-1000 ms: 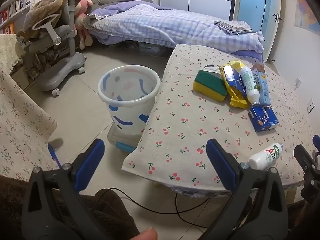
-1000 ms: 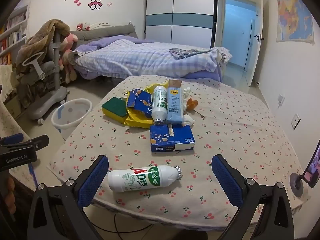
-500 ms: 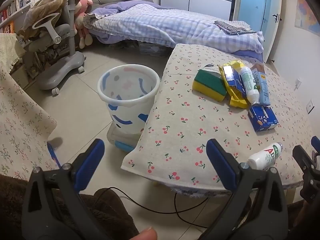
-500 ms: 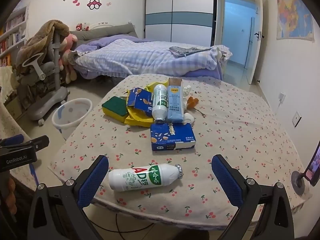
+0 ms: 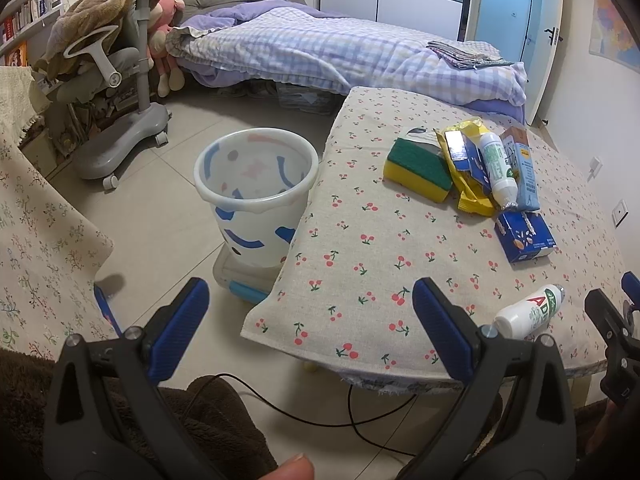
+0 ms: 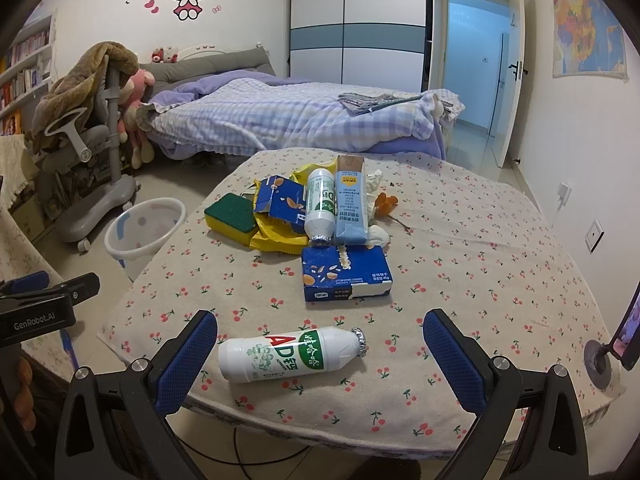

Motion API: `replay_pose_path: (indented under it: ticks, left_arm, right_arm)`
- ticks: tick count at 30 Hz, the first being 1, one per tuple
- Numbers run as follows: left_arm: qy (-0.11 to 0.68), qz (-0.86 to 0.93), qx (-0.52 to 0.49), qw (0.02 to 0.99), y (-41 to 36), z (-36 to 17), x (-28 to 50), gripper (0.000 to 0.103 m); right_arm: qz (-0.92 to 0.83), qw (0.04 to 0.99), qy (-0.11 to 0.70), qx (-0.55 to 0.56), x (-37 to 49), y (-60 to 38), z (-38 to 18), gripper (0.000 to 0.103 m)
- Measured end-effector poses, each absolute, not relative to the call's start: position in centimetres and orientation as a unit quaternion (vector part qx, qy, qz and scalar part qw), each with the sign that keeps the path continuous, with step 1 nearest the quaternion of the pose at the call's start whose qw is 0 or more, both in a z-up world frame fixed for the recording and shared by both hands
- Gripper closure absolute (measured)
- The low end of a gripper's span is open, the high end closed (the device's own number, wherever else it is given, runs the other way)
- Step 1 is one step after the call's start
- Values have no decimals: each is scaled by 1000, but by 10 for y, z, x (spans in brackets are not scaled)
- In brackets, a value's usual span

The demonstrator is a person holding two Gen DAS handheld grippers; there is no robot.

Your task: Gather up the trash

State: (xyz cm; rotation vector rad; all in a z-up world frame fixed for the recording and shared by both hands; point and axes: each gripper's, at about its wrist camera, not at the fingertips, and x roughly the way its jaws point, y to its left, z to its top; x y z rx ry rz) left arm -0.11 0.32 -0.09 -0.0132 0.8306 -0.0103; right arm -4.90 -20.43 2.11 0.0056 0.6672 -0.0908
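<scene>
A white AD bottle (image 6: pixel 292 354) lies on its side near the front edge of the cherry-print table (image 6: pixel 460 256). My right gripper (image 6: pixel 320 354) is open and empty, its fingers on either side of the bottle, a little short of it. Behind lie a blue box (image 6: pixel 346 274), a second white bottle (image 6: pixel 320 202), a light-blue carton (image 6: pixel 351 200), a yellow wrapper (image 6: pixel 276 236) and a green-yellow sponge (image 6: pixel 232 218). My left gripper (image 5: pixel 310 326) is open and empty, over the floor at the table's left corner. A white patterned bin (image 5: pixel 256 196) stands on the floor left of the table.
A grey chair with a brown blanket (image 5: pixel 108 92) stands at the far left. A bed (image 5: pixel 340 52) lies behind the table. A second cloth-covered surface (image 5: pixel 36 236) is at the left. A black cable (image 5: pixel 320 408) runs on the floor under the table edge.
My right gripper has come slightly closer to the AD bottle. The left gripper has barely moved. Nothing was grasped.
</scene>
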Motion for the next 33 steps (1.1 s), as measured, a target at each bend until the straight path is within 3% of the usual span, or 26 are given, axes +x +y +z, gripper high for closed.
replay_pose_path:
  ticks: [33]
  left_arm:
    - [405,-7,-2,914,-4,-1,-1,2]
  right_arm:
    - [-43,944,328,11,-48,-205,22,0]
